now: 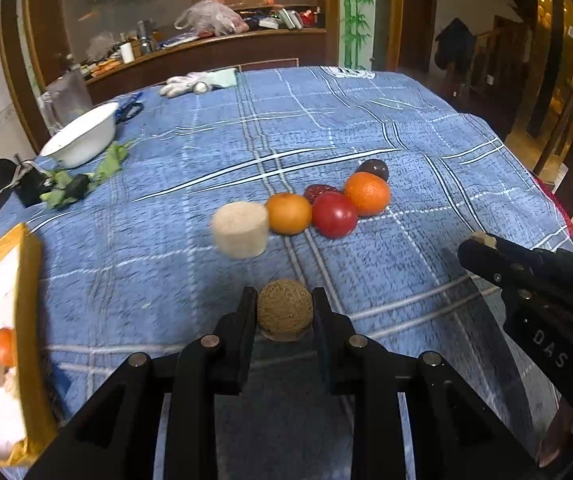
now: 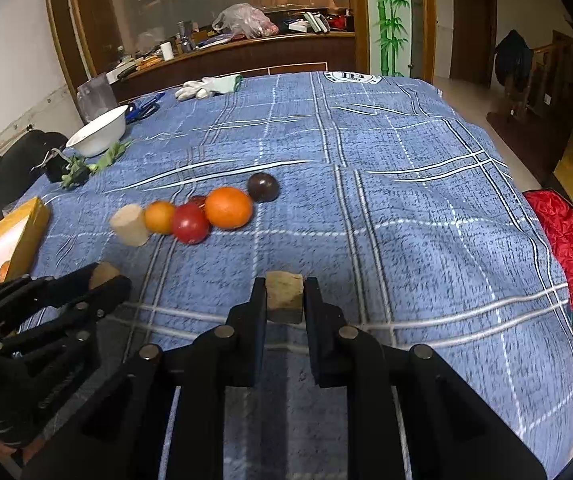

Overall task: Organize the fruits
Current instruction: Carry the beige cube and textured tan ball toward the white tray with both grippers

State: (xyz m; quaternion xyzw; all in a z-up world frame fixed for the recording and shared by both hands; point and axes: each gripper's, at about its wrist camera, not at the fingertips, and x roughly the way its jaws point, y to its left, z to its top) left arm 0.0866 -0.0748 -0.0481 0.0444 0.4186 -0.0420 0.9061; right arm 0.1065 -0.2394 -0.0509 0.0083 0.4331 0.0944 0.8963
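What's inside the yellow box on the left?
The yellow box shows a white lining and one orange fruit beside something pale and blurred. Its wall and the frame edge hide the rest.

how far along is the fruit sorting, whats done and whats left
Early on. One orange fruit already lies in the yellow-rimmed box. In hand: the left claw is shut on a brown rough ball, the right claw on a tan block. Left on the blue cloth: two oranges, a red fruit, a dark fruit and a beige cylinder.

A home – cloth-covered table (image 2: 406, 200), cluttered sideboard (image 2: 246, 52)
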